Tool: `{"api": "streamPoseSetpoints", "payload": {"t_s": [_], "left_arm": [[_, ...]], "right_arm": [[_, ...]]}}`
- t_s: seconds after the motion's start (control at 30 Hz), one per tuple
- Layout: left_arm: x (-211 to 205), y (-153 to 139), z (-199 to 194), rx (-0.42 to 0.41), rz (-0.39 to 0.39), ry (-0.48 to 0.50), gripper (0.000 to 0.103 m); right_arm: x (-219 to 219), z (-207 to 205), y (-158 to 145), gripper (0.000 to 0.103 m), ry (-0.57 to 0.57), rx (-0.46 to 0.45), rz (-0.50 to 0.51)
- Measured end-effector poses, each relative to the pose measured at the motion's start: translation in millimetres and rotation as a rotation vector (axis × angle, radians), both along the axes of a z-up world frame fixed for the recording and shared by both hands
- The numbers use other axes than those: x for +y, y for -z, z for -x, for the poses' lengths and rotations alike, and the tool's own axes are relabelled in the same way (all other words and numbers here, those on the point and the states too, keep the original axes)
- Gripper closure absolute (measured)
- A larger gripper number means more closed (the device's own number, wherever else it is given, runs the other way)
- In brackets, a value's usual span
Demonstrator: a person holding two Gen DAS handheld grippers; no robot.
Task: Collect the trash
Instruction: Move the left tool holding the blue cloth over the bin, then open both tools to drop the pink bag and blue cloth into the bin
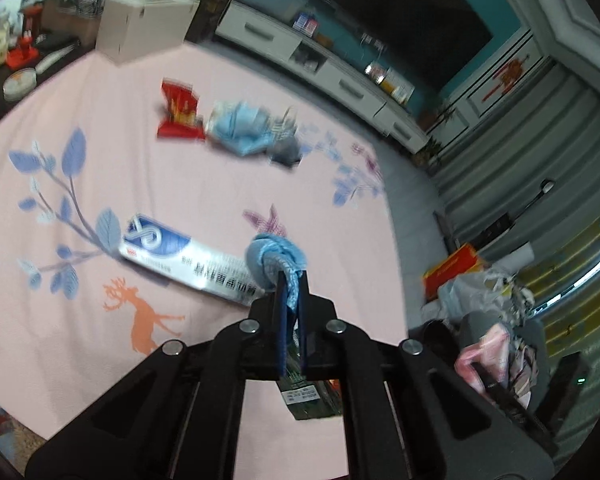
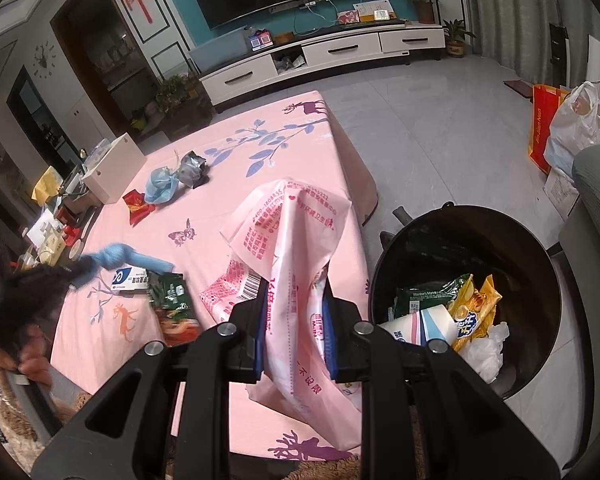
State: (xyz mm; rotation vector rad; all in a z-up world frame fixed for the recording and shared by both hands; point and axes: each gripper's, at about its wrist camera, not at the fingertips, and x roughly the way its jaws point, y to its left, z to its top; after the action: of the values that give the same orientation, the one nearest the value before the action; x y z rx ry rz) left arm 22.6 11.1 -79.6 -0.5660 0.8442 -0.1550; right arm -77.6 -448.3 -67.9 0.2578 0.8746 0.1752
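Note:
My left gripper (image 1: 291,280) is shut on a crumpled light-blue wad (image 1: 274,258), lifted just above the pink tablecloth (image 1: 180,184); the right wrist view shows the same blue wad (image 2: 118,258) at the left. Under it lies a white and blue box (image 1: 172,258), also seen as the box (image 2: 130,280) beside a green wrapper (image 2: 170,290). My right gripper (image 2: 296,304) is shut on a pink plastic bag (image 2: 296,232) held over the table's near edge. A black bin (image 2: 468,300) with wrappers inside stands to its right. Farther back lie a red wrapper (image 1: 180,114), a blue crumpled bag (image 1: 240,128) and a grey foil wrapper (image 2: 192,168).
A white box (image 2: 114,174) and small clutter stand at the table's far left. Beyond the table are a TV cabinet (image 2: 324,56) and potted plants. Shopping bags (image 2: 572,124) sit on the grey floor at the right. A person's hand (image 2: 32,364) shows at the lower left.

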Motion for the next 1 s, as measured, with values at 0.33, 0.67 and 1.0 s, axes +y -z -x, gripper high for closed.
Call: {"api": "streamPoseSetpoints", "payload": {"t_s": [0.33, 0.67, 1.0], "left_arm": [[-7, -46, 22, -0.115, 0.029, 0.032, 0.098], [-76, -60, 22, -0.129, 0.027, 0.209, 0.098], [-173, -56, 11, -0.122, -0.006, 0.417, 0.098]], "right_arm": [[-4, 4, -5, 0.080, 0.010, -0.015, -0.005], [-37, 22, -20, 0.080, 0.090, -0.070, -0.018], [-101, 42, -20, 0.080, 0.237, -0.092, -0.038]]}}
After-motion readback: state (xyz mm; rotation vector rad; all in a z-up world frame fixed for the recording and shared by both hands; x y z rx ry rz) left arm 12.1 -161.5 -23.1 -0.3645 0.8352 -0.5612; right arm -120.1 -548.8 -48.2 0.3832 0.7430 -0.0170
